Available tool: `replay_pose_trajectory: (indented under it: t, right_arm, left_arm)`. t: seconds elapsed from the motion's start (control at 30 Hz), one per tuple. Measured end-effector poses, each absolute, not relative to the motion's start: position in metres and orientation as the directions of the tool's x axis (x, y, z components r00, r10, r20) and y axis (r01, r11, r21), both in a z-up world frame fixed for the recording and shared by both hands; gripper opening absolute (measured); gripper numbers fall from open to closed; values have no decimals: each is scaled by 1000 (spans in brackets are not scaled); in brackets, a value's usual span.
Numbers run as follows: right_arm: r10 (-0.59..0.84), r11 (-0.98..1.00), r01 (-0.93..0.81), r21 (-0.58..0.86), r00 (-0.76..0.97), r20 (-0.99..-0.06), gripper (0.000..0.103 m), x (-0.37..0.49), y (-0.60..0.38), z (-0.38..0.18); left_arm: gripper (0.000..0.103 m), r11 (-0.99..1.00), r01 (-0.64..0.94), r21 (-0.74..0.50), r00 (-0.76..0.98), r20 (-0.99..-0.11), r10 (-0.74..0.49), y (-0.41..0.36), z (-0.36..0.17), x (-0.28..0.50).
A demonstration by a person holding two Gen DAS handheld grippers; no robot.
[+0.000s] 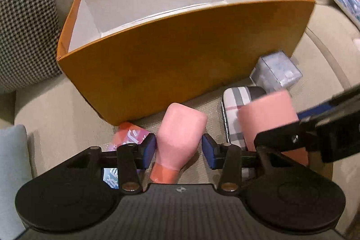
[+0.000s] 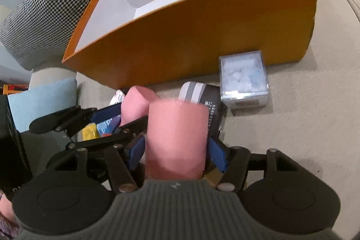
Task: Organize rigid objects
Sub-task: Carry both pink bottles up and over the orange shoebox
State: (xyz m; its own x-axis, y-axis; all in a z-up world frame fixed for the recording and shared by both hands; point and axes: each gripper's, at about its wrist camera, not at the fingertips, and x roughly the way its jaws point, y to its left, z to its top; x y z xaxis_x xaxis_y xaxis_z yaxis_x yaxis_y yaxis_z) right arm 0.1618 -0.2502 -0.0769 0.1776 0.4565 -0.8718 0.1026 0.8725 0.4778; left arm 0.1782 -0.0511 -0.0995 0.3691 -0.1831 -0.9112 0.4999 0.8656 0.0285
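An orange box [image 1: 180, 64] [image 2: 202, 37] with a white inside stands open on the beige sofa. In front of it, my left gripper [image 1: 178, 150] [image 2: 121, 118] has its blue pads against both sides of a pink bottle [image 1: 180, 132] [image 2: 137, 100], whose darker neck points toward the camera. Right beside it, my right gripper [image 2: 176, 150] [image 1: 285, 125] presses its pads on a wider pink cylinder [image 2: 177, 132] [image 1: 267, 114], which looks blurred in the left wrist view. Under the cylinder lies a plaid case [image 1: 236, 100] [image 2: 195, 89].
A clear cube box [image 2: 244, 82] [image 1: 276, 71] with pale contents sits against the orange box's front. Colourful packets [image 2: 99, 127] [image 1: 130, 134] lie at the left. A houndstooth cushion [image 1: 24, 26] [image 2: 45, 21] and a light blue cushion [image 2: 42, 100] flank the box; magazines [image 1: 346, 3] lie far right.
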Motion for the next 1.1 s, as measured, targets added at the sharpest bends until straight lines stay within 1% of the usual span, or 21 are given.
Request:
replay_pose_trajectory:
  t: [0.07,0.2,0.33,0.4,0.47,0.6,0.7,0.83,1.0,1.1]
  right_arm:
    - [457,870,113,479,176,-872,60,163,-249,-79]
    - [449,868,137,476,189,-873,61,161,-245,-84]
    - [473,844,190,502,176,-863,61,155,-244,-99]
    - [475,835,214,508,187,-860,59,158,-239,-106]
    - [459,841,203,501,223,-860,59,153,-233,-105]
    - [453,847,172,504,265,-851,59,149,-229,-91]
    - [431,862,142,487,300,-851,59,147,-226,-75]
    - [406,885,74,460,362,-839,59,140,-228,-46]
    - [398,898,-1,441,435,-808,59,143,-226,-10]
    - [409,897,-53,439,477,-778,59,148,-223,15]
  left_arm:
    - [54,880,475,16,376,-908,-186,-50,-103,182]
    - [53,895,446,-18,385,-899,-210,-45,-105,183]
    - [52,907,419,-29,394,-894,-211,-40,-104,178]
    - [52,915,401,-37,400,-892,-212,-36,-103,175]
    - [52,919,392,-46,399,-891,-215,-33,-100,171]
    - [51,926,372,-71,420,-876,-236,-25,-86,163]
    - [51,928,348,-134,429,-857,-284,-15,-71,158]
    - [51,932,316,-177,459,-831,-314,-6,-46,152]
    - [51,923,253,-291,502,-776,-382,12,-10,154]
    - [51,915,234,-329,541,-738,-404,17,14,159]
